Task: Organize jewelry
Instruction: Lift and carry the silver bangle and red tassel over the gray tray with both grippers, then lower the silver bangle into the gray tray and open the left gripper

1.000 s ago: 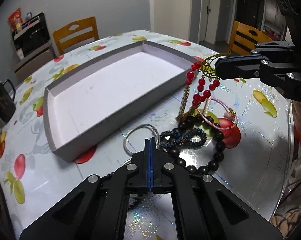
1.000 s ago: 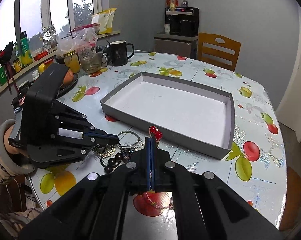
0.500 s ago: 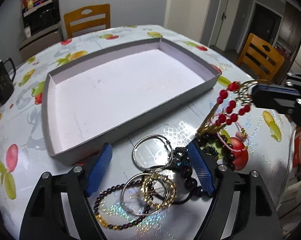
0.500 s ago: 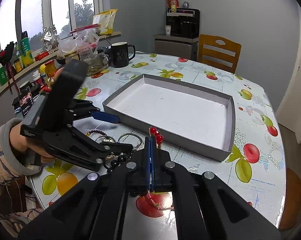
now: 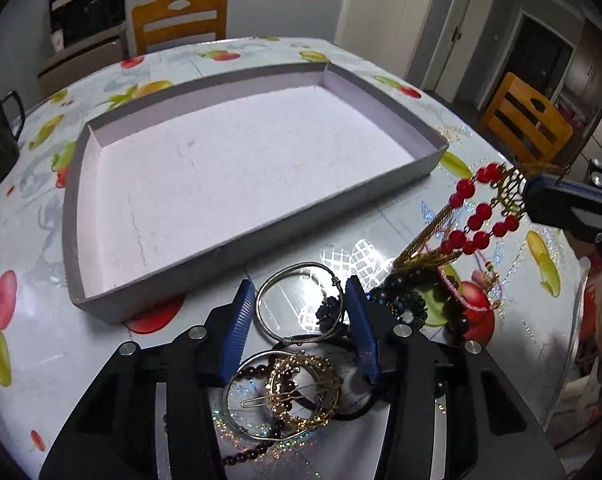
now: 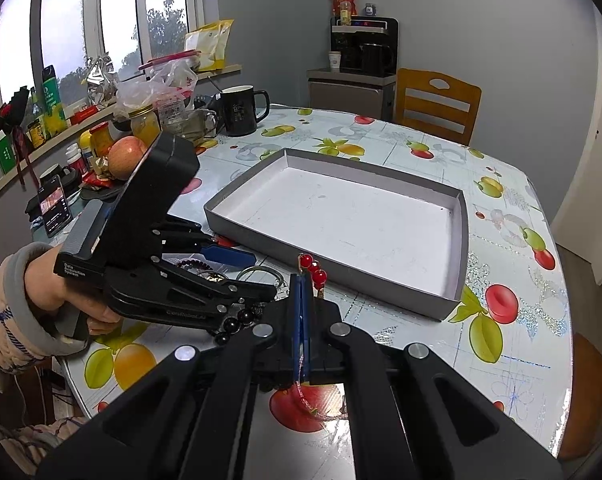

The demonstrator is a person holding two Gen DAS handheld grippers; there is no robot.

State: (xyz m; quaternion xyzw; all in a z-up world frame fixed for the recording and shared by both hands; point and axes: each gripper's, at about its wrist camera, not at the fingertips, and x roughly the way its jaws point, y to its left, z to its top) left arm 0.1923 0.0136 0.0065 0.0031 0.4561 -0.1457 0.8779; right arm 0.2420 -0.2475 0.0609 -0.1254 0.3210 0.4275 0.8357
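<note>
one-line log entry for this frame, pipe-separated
left gripper open around silver bangle | right gripper shut on red bead piece, lifted | tray empty | pile on table

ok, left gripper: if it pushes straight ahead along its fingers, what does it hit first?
Likely the silver bangle lying between the open fingers of the left gripper. Past it, the near wall of the grey tray. Depth is uncertain through the fisheye.

Both wrist views look closely along their fingers, sharing the tray (image 5: 73, 216) (image 6: 463, 240).
</note>
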